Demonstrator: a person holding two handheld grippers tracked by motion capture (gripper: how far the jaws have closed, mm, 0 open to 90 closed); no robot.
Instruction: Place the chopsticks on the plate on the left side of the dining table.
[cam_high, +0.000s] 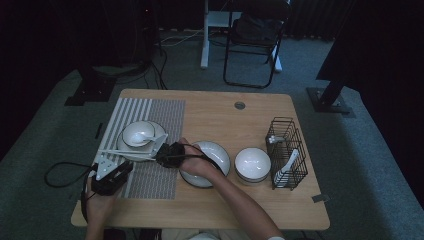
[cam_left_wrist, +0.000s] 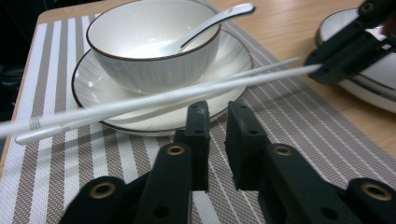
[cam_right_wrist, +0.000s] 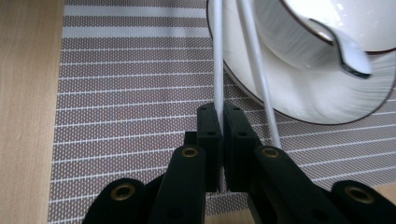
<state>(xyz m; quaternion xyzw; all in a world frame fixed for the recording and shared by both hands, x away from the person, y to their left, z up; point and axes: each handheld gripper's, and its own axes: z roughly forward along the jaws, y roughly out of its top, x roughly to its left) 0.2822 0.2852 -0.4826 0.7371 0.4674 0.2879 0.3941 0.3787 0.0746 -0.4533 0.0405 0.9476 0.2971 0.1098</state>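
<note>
High view: the person is standing at the near edge of the table (cam_high: 280, 210) and working over the striped placemat (cam_high: 165, 120) at the table's left side. The right gripper (cam_high: 161, 154) is reaching across to the mat and holding white chopsticks (cam_high: 125, 153) by one end; they are lying level along the near rim of the saucer (cam_high: 125, 148), w/ the bowl (cam_high: 138, 133) and spoon (cam_high: 148, 134) on it. The left gripper (cam_high: 111, 176) is sitting near the mat's near-left corner, just under the other end of the sticks.

Left gripper view: its jaws are almost together, a narrow gap between, and nothing is pinched. Both sticks (cam_left_wrist: 154, 100) are passing just beyond the tips, in front of the saucer (cam_left_wrist: 93, 91). Risk here: if this gripper is pushing forward, the jaw tips are knocking the free ends, and the sticks are swinging against the bowl (cam_left_wrist: 149, 51).

Right gripper view: the jaws are pressed tight on one chopstick (cam_right_wrist: 218, 65). The 2nd stick (cam_right_wrist: 257, 74) is running beside the jaws, not clamped as far as I can tell, its end resting toward the saucer (cam_right_wrist: 327, 100). So, in my judgement, the main danger is that the loose stick is sliding off or rolling away when the held one is lowered, and the pair is ending crossed, not parallel. Also the thin stick can pivot in the grip, bc it is held at the very end.
</note>
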